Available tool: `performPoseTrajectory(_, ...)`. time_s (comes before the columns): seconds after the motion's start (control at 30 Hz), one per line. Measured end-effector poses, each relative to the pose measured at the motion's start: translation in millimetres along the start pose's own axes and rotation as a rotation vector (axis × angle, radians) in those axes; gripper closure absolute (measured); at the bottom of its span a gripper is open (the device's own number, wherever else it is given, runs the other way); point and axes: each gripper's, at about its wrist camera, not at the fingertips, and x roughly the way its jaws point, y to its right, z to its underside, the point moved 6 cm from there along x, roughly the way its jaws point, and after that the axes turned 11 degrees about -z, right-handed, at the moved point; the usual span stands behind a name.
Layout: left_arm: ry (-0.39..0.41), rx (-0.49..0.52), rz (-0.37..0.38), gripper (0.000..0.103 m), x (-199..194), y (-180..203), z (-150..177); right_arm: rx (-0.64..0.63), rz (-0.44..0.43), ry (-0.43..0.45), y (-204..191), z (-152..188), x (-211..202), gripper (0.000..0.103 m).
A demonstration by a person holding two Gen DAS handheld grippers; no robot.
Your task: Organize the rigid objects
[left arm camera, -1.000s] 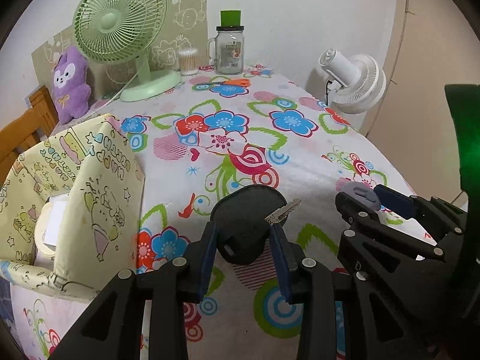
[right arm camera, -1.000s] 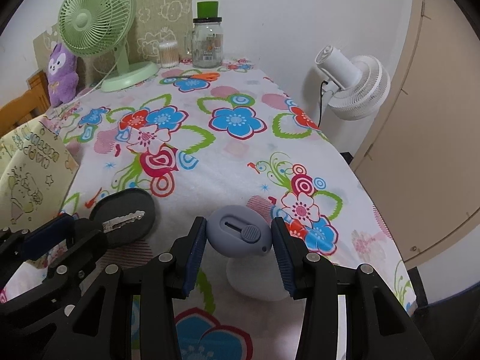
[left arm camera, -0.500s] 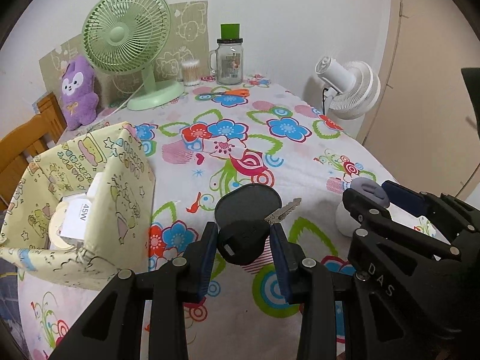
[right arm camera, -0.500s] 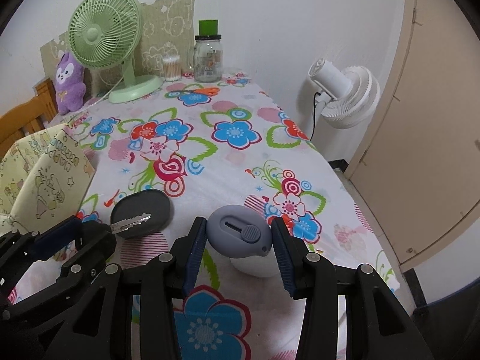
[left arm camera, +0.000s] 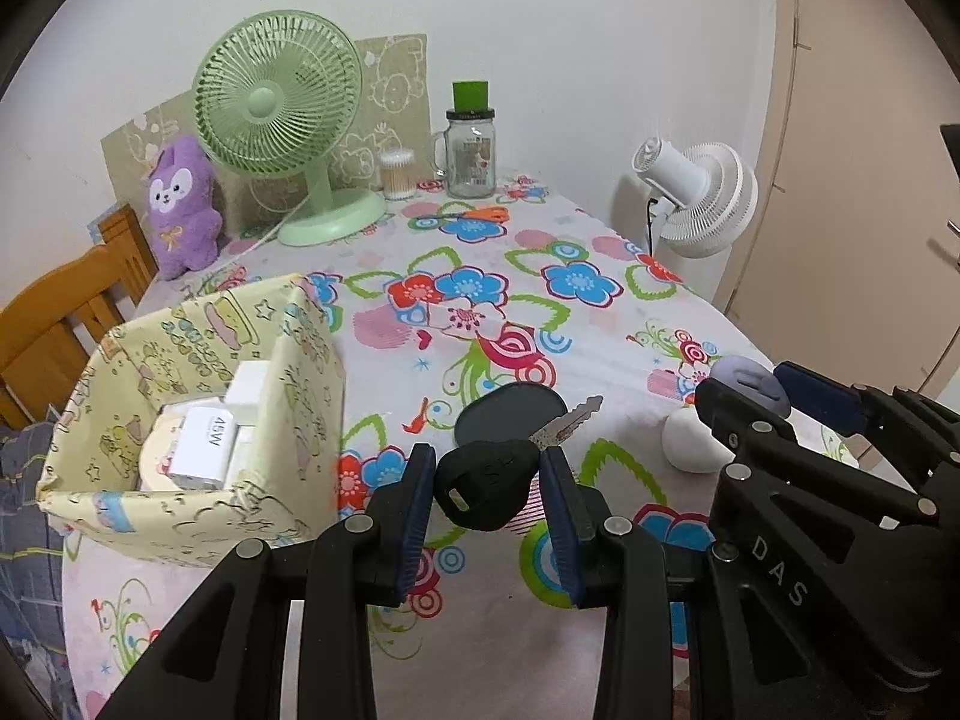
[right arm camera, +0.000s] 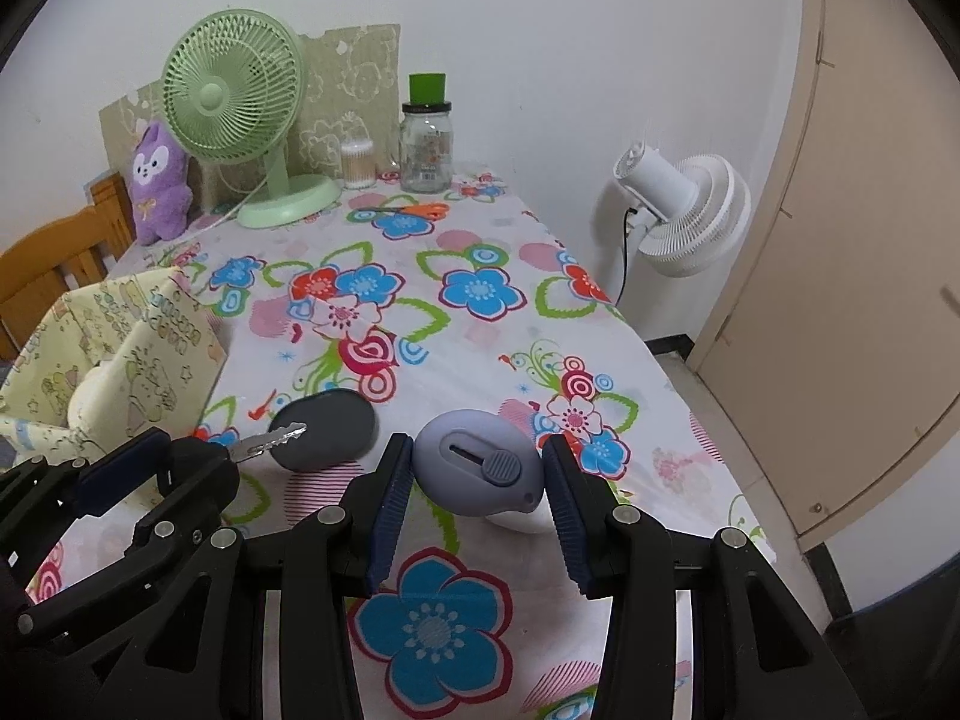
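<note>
On floral-print tablecloth (left arm camera: 540,324): yellow cartoon-print fabric bin (left arm camera: 288,372) at left, holding white block marked "45W" (left arm camera: 204,447). Left gripper (left arm camera: 487,498) clamped on black-headed metal key (left arm camera: 489,480), lifted above dark grey oval disc (right arm camera: 327,429). Right gripper (right arm camera: 477,480), arm stamped "DAS", clamped on lavender oval slider cutter (right arm camera: 480,462), held over white pebble-shaped lump (left arm camera: 690,447).

Right tool (right arm camera: 477,489) grips lilac cutter (right arm camera: 480,462) w/ slider, above floral tablecloth (right arm camera: 480,324).
</note>
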Motion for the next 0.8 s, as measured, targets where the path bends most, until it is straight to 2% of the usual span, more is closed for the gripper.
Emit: performPoseTrajectory(0.8, 0.047, -0.040, -0.064, 0.067, -32, -46, -17, -0.048, -0.061, 0.053, -46, -24, -28, 0.055)
